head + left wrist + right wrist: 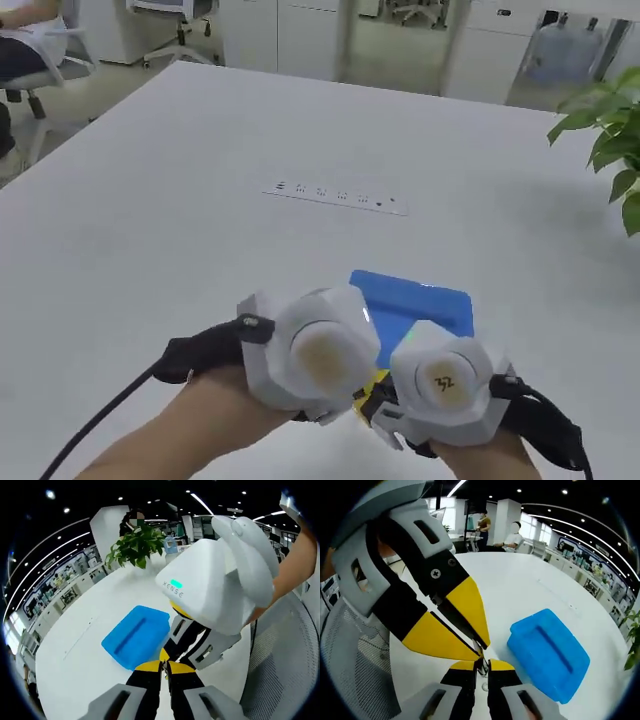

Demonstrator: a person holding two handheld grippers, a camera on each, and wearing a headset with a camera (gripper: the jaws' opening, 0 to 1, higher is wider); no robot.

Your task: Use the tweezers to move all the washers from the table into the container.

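Note:
The blue container (pixel 420 305) lies on the white table just beyond both grippers, and its open tray (pixel 547 652) faces up. My left gripper (pixel 165 666) and right gripper (pixel 480 667) are held tip to tip low over the table near its front edge. A thin metal sliver that looks like the tweezers (pixel 481 663) is pinched where the yellow tips meet. Both pairs of jaws stand closed on it. In the head view the white bodies of the left gripper (pixel 358 392) and right gripper (pixel 385 405) hide the tips.
A white power strip (pixel 335 195) lies further back on the table (pixel 200 230). A potted plant (pixel 610 130) stands at the right edge. Office chairs (pixel 45 60) and a person are beyond the far left. A mesh chair back (pixel 355 650) is close behind.

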